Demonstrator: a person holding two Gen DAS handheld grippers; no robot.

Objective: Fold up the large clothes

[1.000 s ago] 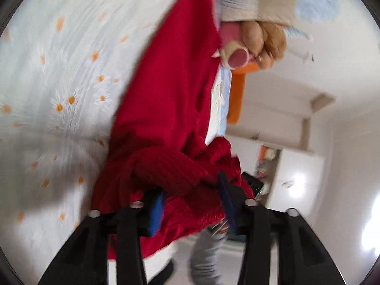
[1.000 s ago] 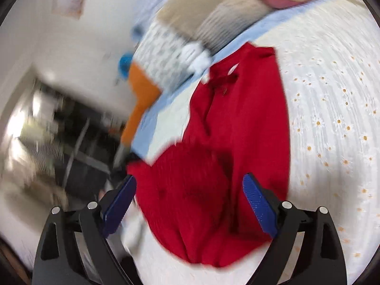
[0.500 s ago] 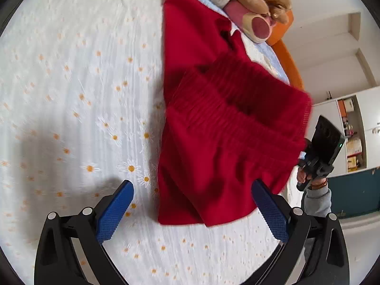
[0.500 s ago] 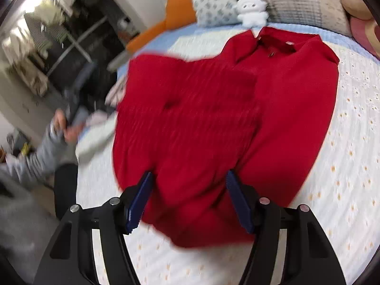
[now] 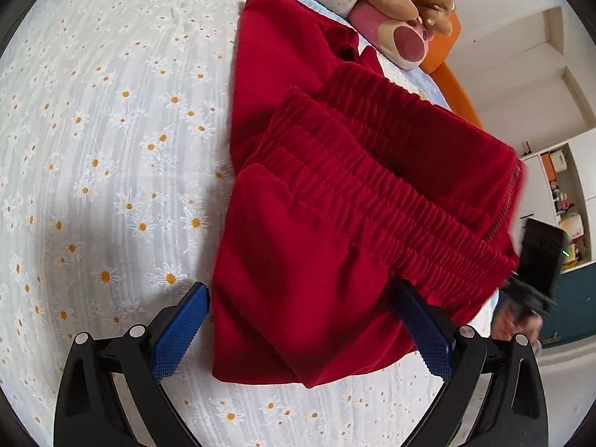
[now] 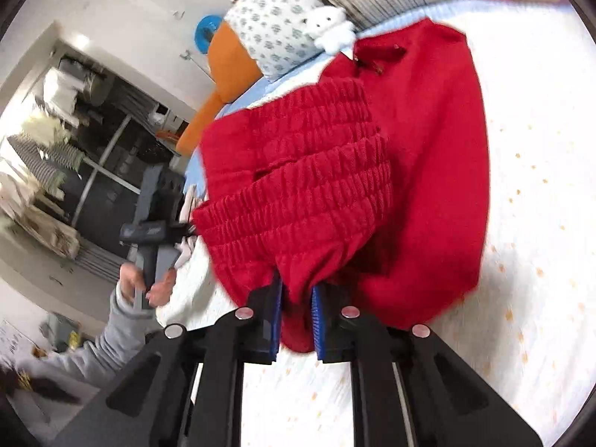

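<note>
Right wrist view shows the right gripper [image 6: 296, 320] closing its jaws on a bunched fold of the red smocked garment [image 6: 335, 186], which spreads ahead over the daisy-print bedspread [image 6: 529, 186]. Left gripper [image 5: 301, 331] hangs spread wide over the garment's near hem, gripping nothing. Beyond lie plush toys [image 5: 402, 11].

White walls [image 5: 495, 18], daisy-print bedspread [image 5: 93, 130], orange headboard [image 6: 227, 59] — white shelving [image 5: 558, 186] beyond.

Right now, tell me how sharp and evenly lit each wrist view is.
Left wrist view: red garment sharp, bedsheet evenly daylit, edges bent by fisheye. Right wrist view: motion-blurred, bedsheet washed out, right gripper closing on a fold of the garment.
</note>
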